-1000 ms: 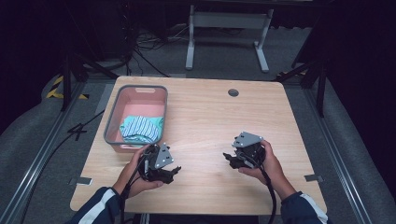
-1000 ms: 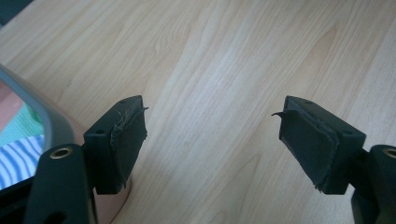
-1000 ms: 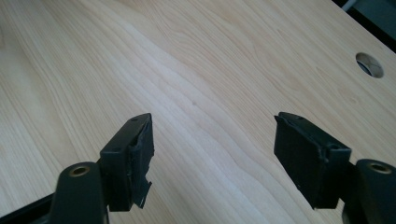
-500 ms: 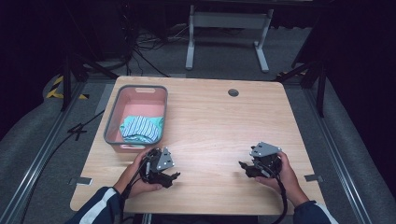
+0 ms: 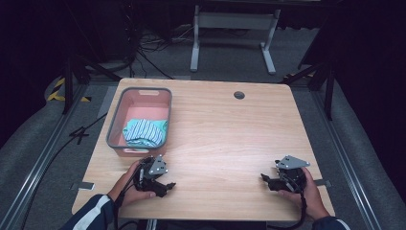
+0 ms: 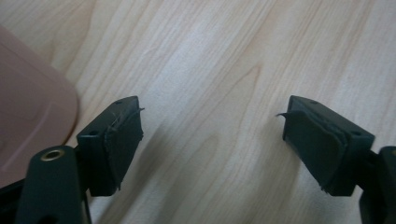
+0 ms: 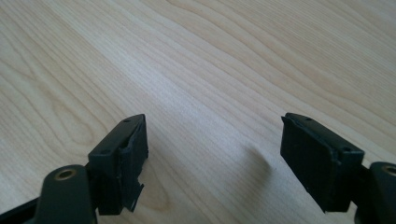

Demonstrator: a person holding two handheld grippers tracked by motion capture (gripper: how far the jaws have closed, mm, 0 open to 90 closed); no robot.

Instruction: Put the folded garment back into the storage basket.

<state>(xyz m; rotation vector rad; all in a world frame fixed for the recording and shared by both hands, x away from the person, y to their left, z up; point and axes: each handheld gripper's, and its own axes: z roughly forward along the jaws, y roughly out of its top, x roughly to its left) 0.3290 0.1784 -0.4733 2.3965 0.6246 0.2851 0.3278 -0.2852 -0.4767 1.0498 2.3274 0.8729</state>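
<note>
Basket [image 6: 28,126] cut off at frame edge beside spread left claw [image 6: 210,149].

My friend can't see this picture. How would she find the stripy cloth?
Start at the wooden table and look to its far left side for the pink basket with the grey rim. The cloth lies bunched inside, at the end nearest the person. Its blue-and-white stripes mark it out.
</note>
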